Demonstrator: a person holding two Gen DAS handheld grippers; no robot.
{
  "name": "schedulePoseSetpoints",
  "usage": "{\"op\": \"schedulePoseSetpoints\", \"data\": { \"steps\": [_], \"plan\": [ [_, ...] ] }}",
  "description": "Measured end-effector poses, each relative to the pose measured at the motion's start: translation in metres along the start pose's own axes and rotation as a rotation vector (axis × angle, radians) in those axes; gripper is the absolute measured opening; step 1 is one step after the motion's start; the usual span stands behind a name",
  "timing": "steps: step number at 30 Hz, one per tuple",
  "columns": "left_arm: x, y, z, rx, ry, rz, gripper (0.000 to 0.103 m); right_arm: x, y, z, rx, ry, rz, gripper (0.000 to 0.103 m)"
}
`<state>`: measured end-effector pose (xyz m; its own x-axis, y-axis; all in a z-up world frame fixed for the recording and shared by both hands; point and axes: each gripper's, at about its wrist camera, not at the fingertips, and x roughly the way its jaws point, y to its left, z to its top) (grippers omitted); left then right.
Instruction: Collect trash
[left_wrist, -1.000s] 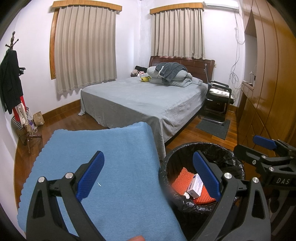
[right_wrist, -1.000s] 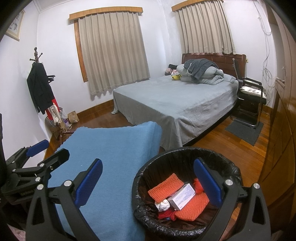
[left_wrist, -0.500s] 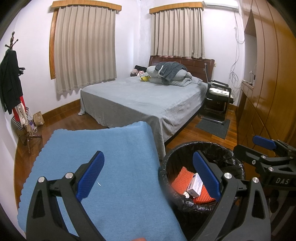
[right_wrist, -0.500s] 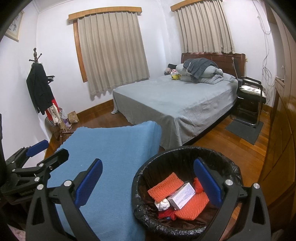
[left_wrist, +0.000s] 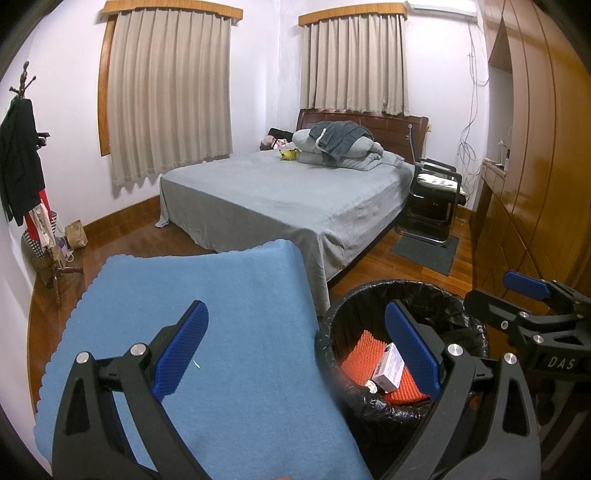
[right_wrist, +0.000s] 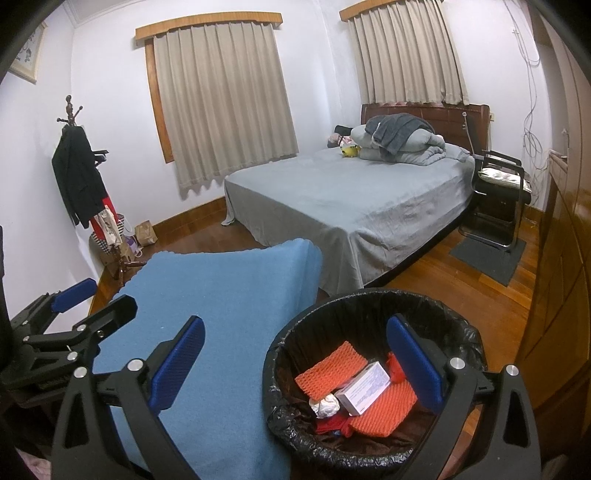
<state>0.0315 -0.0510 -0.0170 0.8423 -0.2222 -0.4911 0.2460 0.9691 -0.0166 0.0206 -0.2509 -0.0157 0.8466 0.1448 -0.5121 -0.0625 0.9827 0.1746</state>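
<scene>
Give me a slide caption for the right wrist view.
Open right gripper above a lined trash bin holding orange foam netting and a small box.

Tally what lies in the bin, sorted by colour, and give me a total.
Inside the black-lined bin, seen from the right wrist:
Orange foam net sleeves: 2
White box: 1
White crumpled wad: 1
Red scraps: at least 1, partly buried
Total: at least 5

bed: grey sheet, bedding heaped at headboard; coat stand: dark jacket, left wall; black chair: beside bed; curtains: drawn
</scene>
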Motion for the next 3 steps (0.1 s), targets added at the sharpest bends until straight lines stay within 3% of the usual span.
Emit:
{"op": "schedulePoseSetpoints", "data": {
  "steps": [3],
  "plan": [
    [-0.0002, -0.0001, 0.0003, 0.001, -0.001, 0.0, 0.094, -0.0005, -0.0013, 0.0003, 0.0, -0.001, 0.0, 0.097]
  ]
}}
